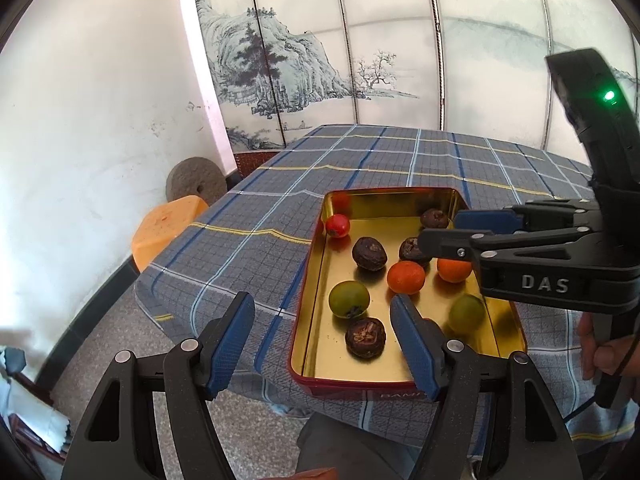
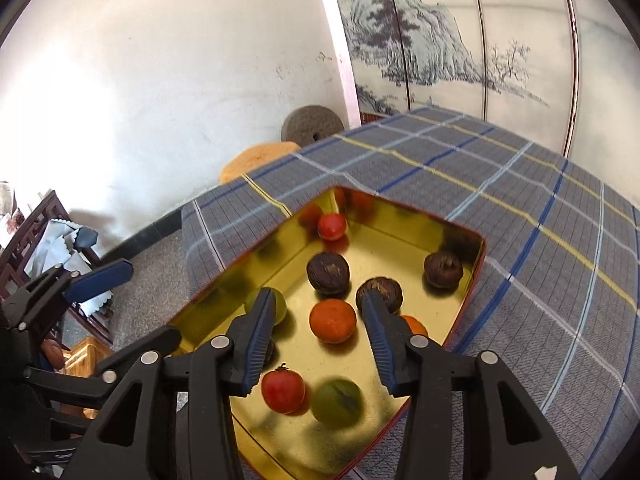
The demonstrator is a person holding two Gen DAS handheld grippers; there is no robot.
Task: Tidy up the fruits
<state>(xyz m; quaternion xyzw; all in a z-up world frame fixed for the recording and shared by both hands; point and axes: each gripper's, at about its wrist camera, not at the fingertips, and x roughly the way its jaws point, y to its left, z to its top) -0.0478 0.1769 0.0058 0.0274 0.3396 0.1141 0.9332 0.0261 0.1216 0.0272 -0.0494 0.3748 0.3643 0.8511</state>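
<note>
A gold tin tray (image 1: 400, 200) (image 2: 472, 240) with a red outside sits on the plaid table. In it lie red tomatoes (image 1: 337, 225) (image 2: 283, 390), orange fruits (image 1: 405, 277) (image 2: 333, 321), green fruits (image 1: 349, 299) (image 2: 337, 402) and dark brown wrinkled fruits (image 1: 369, 253) (image 2: 328, 272). My left gripper (image 1: 322, 336) is open and empty above the tray's near left edge. My right gripper (image 2: 318, 336) is open and empty above the tray's middle, with an orange fruit seen between its fingers. It shows in the left wrist view (image 1: 438, 232) coming in from the right.
The plaid cloth (image 1: 400, 152) covers the table. An orange plastic stool (image 1: 168, 228) and a stone wheel (image 1: 196, 186) stand by the white wall at the left. A painted folding screen (image 1: 360, 40) stands behind the table. Dark wooden furniture (image 2: 36, 240) is at the left.
</note>
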